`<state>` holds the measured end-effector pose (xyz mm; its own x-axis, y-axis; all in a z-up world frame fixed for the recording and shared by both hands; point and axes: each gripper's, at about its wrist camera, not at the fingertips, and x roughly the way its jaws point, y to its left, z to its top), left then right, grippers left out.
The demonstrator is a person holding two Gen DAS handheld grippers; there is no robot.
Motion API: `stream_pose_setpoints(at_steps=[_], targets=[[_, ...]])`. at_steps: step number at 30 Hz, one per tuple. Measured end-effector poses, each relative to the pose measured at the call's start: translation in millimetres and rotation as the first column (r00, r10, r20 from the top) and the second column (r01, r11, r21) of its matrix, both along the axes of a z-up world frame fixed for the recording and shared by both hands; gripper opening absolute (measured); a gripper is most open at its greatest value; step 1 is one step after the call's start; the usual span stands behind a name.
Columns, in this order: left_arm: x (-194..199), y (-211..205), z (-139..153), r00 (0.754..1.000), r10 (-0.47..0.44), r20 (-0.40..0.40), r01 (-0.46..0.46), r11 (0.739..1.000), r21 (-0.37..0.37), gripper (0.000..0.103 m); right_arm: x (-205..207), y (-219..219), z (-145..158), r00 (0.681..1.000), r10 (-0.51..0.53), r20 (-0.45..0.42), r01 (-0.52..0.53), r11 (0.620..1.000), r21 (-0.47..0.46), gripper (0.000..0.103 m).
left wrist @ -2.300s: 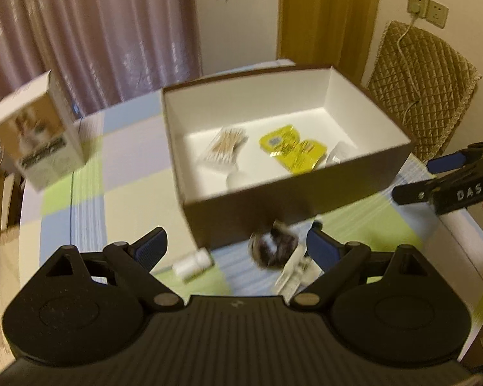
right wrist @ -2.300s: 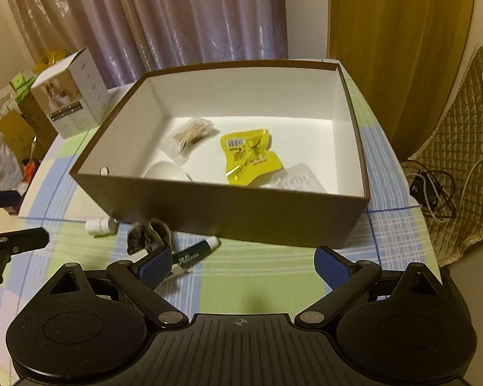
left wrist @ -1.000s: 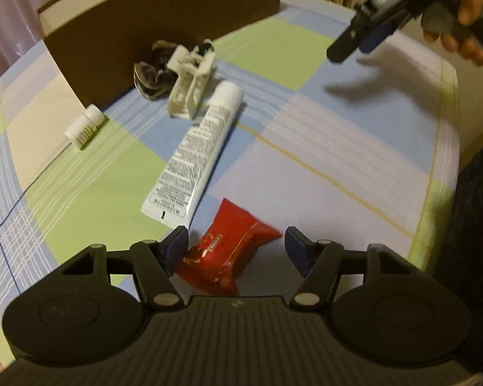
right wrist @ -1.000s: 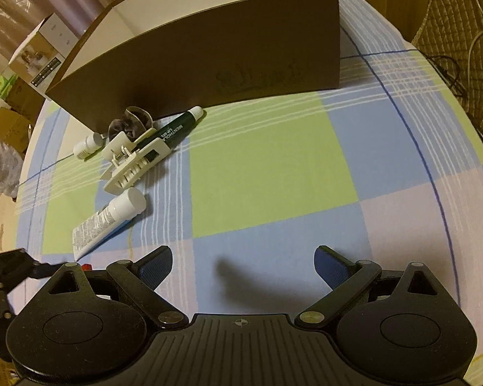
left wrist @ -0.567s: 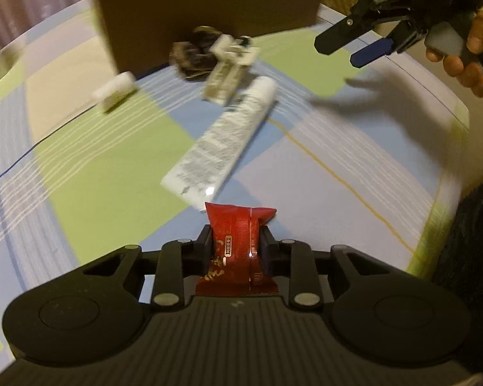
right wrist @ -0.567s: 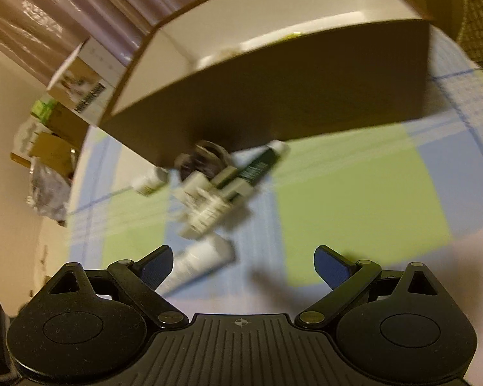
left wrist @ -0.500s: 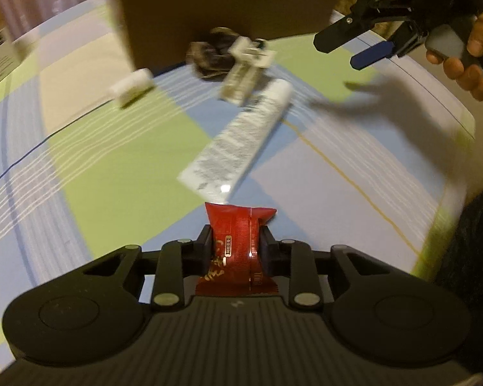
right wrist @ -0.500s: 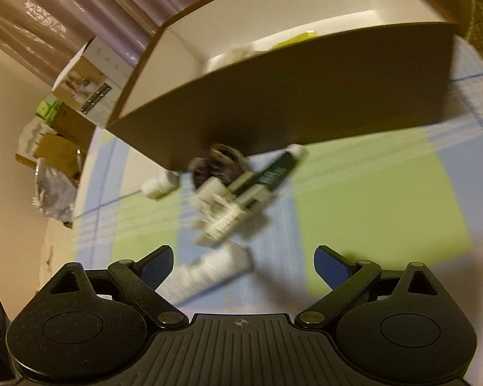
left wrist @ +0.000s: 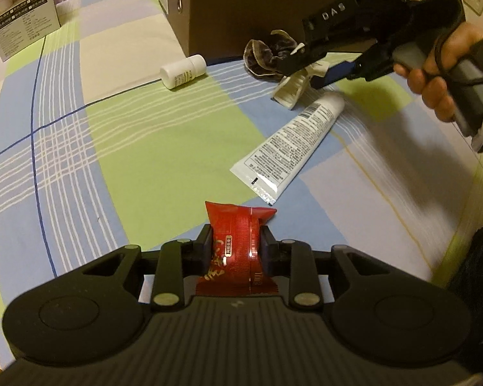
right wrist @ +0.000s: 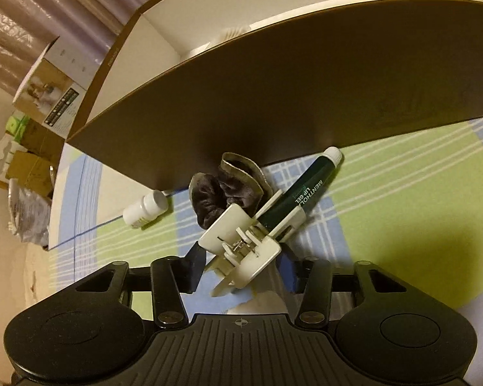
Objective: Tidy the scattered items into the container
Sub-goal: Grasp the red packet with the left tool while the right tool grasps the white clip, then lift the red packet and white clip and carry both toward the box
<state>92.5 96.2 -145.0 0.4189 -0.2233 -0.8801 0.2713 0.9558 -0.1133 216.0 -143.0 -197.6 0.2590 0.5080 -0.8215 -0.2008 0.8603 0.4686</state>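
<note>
My left gripper is shut on a red snack packet, held just above the checked tablecloth. My right gripper is closing on a white hair clip; both pads meet its sides. The clip lies across a dark green lip gel tube beside a dark scrunchie. The left wrist view shows the right gripper over the clip, in a person's hand. The brown box stands just behind these items. A white tube and a small white bottle lie loose on the cloth.
A printed product carton stands at the table's far left corner. Cardboard boxes and bags sit on the floor beyond the table's left edge. Curtains hang behind the box. The table's near right edge curves close to the right hand.
The left gripper shut on the red packet and lifted it off the cloth. The right gripper moved in to the box front and narrowed its jaws onto the white clip.
</note>
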Motion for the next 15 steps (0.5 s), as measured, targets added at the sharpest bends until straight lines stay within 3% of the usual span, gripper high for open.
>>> stream_pose_setpoints(at_steps=[1, 5, 7, 9, 14, 15], targets=[[0.2, 0.7, 0.1, 1.000, 0.001, 0.000, -0.001, 1.000, -0.001, 0.025, -0.3, -5.4, 0.9, 1.000, 0.009, -0.003, -0.009, 1.000, 0.009, 0.031], [2.8, 1.4, -0.2, 1.000, -0.003, 0.002, 0.003, 1.000, -0.002, 0.025, -0.9, -40.4, 8.6, 1.000, 0.000, -0.032, 0.002, 0.998, 0.059, 0.025], [4.5, 1.1, -0.4, 1.000, -0.007, 0.002, 0.007, 1.000, 0.001, 0.025, -3.0, -59.0, 18.6, 1.000, 0.005, -0.022, -0.003, 0.997, 0.073, 0.012], [5.1, -0.4, 0.2, 1.000, -0.013, 0.002, 0.013, 1.000, 0.004, 0.025, -5.2, -78.4, 28.8, 0.999, 0.036, -0.016, -0.035, 0.996, 0.086, 0.012], [6.2, -6.3, 0.4, 0.999, -0.036, 0.000, 0.036, 0.999, 0.009, 0.025, -22.7, -103.1, 44.8, 0.992, 0.121, 0.034, -0.120, 0.992, -0.024, 0.013], [6.3, -8.2, 0.4, 0.999, -0.041, 0.000, 0.041, 0.999, 0.009, 0.025, -26.8, -105.9, 45.9, 0.991, 0.131, 0.040, -0.129, 0.991, -0.035, 0.024]])
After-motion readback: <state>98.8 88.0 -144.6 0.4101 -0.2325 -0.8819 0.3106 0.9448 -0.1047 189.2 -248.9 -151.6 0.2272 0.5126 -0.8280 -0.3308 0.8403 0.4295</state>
